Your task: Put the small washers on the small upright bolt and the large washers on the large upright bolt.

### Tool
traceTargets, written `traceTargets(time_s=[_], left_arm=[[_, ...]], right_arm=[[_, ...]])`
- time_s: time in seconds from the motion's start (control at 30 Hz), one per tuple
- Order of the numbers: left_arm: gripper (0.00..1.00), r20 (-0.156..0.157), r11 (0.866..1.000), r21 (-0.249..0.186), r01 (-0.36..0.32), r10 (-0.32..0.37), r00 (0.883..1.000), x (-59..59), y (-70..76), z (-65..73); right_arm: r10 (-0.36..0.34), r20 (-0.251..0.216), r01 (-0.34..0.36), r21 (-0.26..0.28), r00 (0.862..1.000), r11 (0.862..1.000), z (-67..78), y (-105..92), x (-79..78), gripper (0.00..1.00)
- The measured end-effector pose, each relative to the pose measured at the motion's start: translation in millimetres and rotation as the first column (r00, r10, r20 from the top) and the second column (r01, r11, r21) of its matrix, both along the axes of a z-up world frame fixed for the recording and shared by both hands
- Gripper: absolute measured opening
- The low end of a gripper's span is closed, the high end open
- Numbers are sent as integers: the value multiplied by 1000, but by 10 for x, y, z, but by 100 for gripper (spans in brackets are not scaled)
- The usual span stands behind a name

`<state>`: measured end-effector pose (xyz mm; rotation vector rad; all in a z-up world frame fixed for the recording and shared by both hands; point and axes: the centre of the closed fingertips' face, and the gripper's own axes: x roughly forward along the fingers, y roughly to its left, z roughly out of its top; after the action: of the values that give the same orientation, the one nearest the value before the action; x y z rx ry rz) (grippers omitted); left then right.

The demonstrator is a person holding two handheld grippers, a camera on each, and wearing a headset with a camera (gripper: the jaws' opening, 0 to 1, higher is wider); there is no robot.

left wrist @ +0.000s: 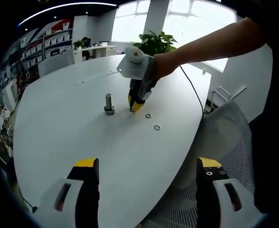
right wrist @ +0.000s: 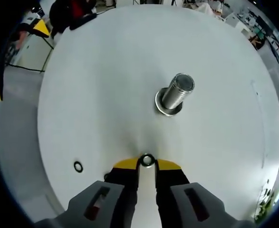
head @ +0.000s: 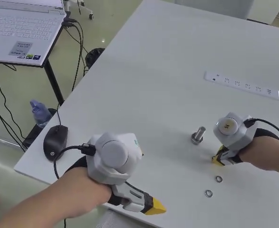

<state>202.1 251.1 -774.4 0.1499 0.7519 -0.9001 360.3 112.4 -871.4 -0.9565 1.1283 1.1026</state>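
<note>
An upright steel bolt (head: 198, 134) (left wrist: 109, 103) (right wrist: 177, 92) stands on the white table (head: 158, 71), with a washer (right wrist: 168, 109) around its base. My right gripper (head: 220, 159) (left wrist: 137, 103) (right wrist: 147, 164) points down at the tabletop just right of the bolt, shut on a small washer (right wrist: 147, 160) between its yellow tips. Two loose washers (head: 218, 179) (head: 208, 193) lie nearer to me, seen also as washers (left wrist: 148, 115) (left wrist: 157, 127) in the left gripper view, and one washer (right wrist: 78, 166) shows left of the right jaws. My left gripper (head: 151, 205) (left wrist: 148, 164) hovers open near the table's front edge, holding nothing.
A white power strip (head: 241, 84) lies at the back right. A black mouse (head: 55, 141) sits at the table's left corner. Beyond the edge stand a laptop (head: 23, 26) on a stand and a bottle (head: 40, 112) on the floor. A mesh chair (left wrist: 225, 142) is by the front edge.
</note>
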Motion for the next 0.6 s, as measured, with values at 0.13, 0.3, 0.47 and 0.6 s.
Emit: traceTargets(time_s=[0.13, 0.3, 0.47, 0.6], left_arm=[[83, 0, 1000, -1, 1, -1, 1000, -19, -15, 5], [83, -2, 1000, 7, 6, -6, 1000, -43, -30, 7], [82, -2, 1000, 19, 2, -2, 1000, -44, -8, 3], [83, 9, 1000, 13, -5, 5, 1000, -25, -6, 24]], right_arm=[[0, 5, 0, -9, 1000, 1000, -15, -25, 28, 13], [-23, 4, 23, 27, 1000, 999, -29, -46, 46, 13], [-25, 7, 25, 40, 1000, 999, -40, -70, 36, 13], [-25, 9, 24, 50, 1000, 998, 30, -106, 26, 13]])
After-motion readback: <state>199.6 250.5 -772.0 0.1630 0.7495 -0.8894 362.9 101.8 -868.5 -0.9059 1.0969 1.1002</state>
